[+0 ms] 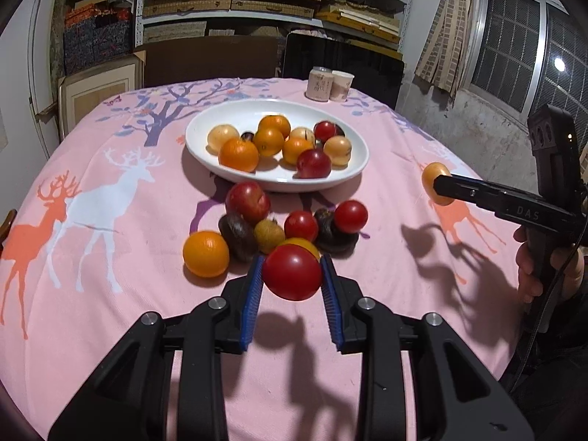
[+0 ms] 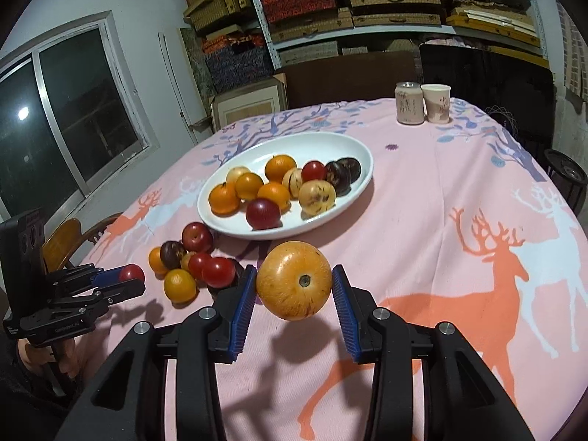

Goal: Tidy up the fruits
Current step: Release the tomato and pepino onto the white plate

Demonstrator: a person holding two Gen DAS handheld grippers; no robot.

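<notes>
- Left hand-held gripper (image 1: 292, 270): blue pads clamped on a red tomato (image 1: 292, 272), held above the worktop (image 1: 386, 228).
- Right hand-held gripper (image 2: 294, 284): pads clamped on a yellow-orange fruit (image 2: 294, 280), lifted clear of the cloth.
- Loose fruit pile (image 1: 272, 228): at 12 o'clock just beyond the left hand-held gripper, on the pink deer-print cloth; oranges, red and dark fruits touching.
- White oval plate (image 1: 205, 147): at 12 o'clock beyond the pile, holding oranges, pale fruits and red ones.
- Can (image 2: 408, 103) and paper cup (image 2: 436, 103): side by side at 1 o'clock, at the far edge.
</notes>
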